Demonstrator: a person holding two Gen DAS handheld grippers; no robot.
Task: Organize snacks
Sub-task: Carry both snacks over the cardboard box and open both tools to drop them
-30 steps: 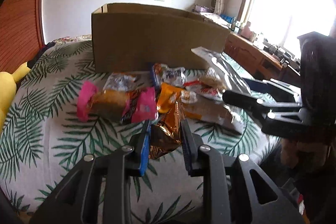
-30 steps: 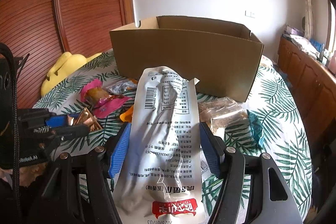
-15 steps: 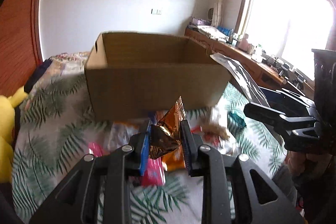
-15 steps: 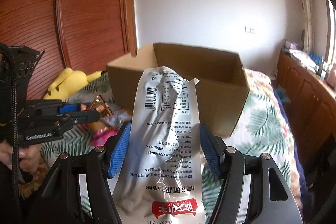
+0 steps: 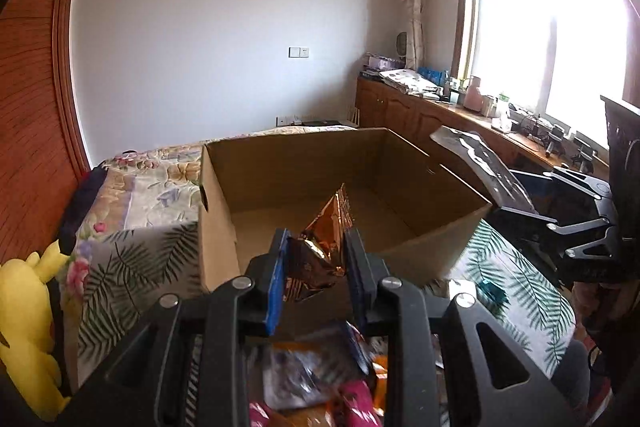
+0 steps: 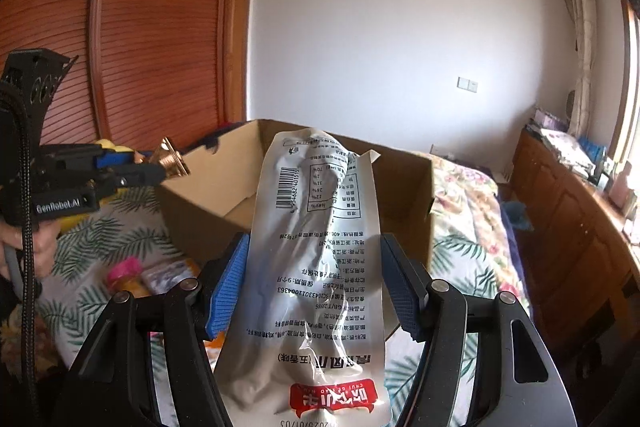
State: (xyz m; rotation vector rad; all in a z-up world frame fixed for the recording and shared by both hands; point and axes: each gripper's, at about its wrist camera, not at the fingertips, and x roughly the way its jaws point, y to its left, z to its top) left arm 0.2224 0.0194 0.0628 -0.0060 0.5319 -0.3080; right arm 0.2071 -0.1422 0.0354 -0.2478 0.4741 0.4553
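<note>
the left gripper [image 5: 316, 259] has its jaws closed on a copper foil snack [image 5: 326, 227], held over the open cardboard box [image 5: 420, 195]. the right gripper [image 6: 314, 283] clamps a long silver pouch [image 6: 316, 247] at the box's near wall. a second ago both hung low over the loose snacks [image 5: 316, 379] on the bed [image 5: 132, 251]; now they are raised. "genrobot.ai" marks the left gripper; the pouch's barcode number is partly readable.

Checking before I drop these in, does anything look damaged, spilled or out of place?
Nothing stands out. The cardboard box sits upright and open, the copper foil packet and the white pouch look intact in their claws, and loose snacks wait on the bedspread.
</note>
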